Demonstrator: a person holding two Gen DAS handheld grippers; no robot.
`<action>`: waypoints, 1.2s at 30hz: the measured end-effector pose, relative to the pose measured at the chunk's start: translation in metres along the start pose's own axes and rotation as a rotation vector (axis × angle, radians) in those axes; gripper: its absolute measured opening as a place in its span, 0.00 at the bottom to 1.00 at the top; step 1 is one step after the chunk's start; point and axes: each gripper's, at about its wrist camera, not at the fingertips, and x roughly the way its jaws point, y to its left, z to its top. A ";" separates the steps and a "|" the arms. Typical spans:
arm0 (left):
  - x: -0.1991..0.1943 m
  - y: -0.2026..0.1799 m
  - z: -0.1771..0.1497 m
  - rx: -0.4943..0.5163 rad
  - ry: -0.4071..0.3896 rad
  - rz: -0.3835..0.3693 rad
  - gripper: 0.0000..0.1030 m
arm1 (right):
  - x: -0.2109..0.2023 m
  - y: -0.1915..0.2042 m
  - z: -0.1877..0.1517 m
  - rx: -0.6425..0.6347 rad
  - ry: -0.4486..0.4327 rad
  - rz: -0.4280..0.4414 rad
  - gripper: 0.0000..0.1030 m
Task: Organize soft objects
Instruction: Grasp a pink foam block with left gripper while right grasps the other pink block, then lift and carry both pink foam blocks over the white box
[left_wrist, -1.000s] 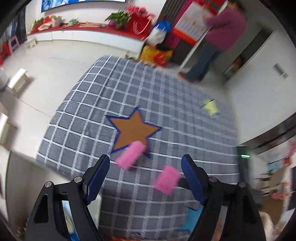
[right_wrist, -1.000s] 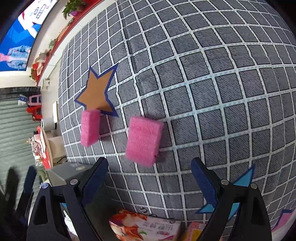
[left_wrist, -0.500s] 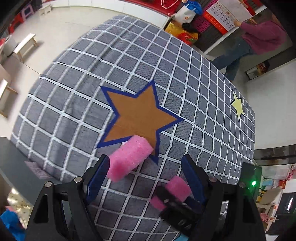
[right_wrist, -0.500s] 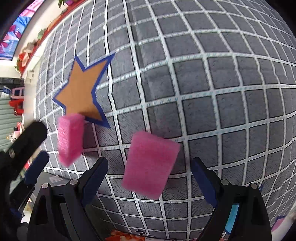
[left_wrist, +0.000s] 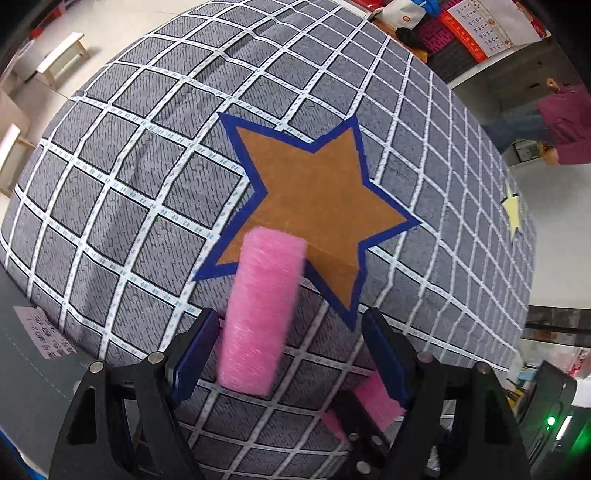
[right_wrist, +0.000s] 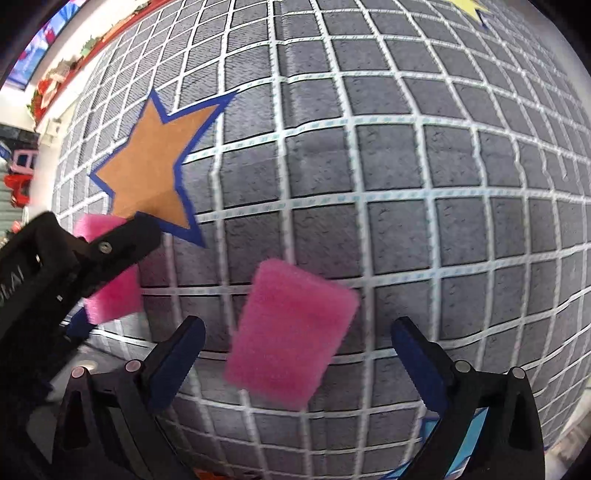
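Note:
Two pink foam blocks lie on a grey checked cloth (left_wrist: 122, 177). In the left wrist view, one long pink block (left_wrist: 262, 310) lies across the lower tip of an orange star with a blue border (left_wrist: 314, 199). My left gripper (left_wrist: 290, 350) is open, its jaws on either side of the block's near end. In the right wrist view, the second pink block (right_wrist: 291, 336) lies flat between the open jaws of my right gripper (right_wrist: 299, 350). The first block (right_wrist: 110, 273) and the left gripper show at the left there. The second block (left_wrist: 376, 402) shows behind the left gripper's right finger.
A small yellow star (left_wrist: 513, 214) is on the cloth at the far right. A person in a purple top (left_wrist: 554, 118) stands beyond the table. Small white stools (left_wrist: 59, 55) stand on the floor to the left. A device with a green light (left_wrist: 550, 421) sits at lower right.
Both grippers have moved down and forward toward the cloth. Each pink block now lies between its gripper's open jaws and looks much larger.

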 end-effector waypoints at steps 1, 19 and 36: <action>0.000 -0.002 0.000 0.007 -0.008 0.026 0.80 | -0.001 -0.008 -0.002 -0.014 -0.011 -0.048 0.99; 0.025 -0.031 -0.005 0.163 0.002 0.212 0.81 | -0.016 -0.112 -0.017 0.029 -0.035 -0.079 0.98; -0.039 -0.066 -0.018 0.192 -0.131 0.093 0.43 | -0.044 -0.149 -0.015 0.132 -0.058 0.112 0.48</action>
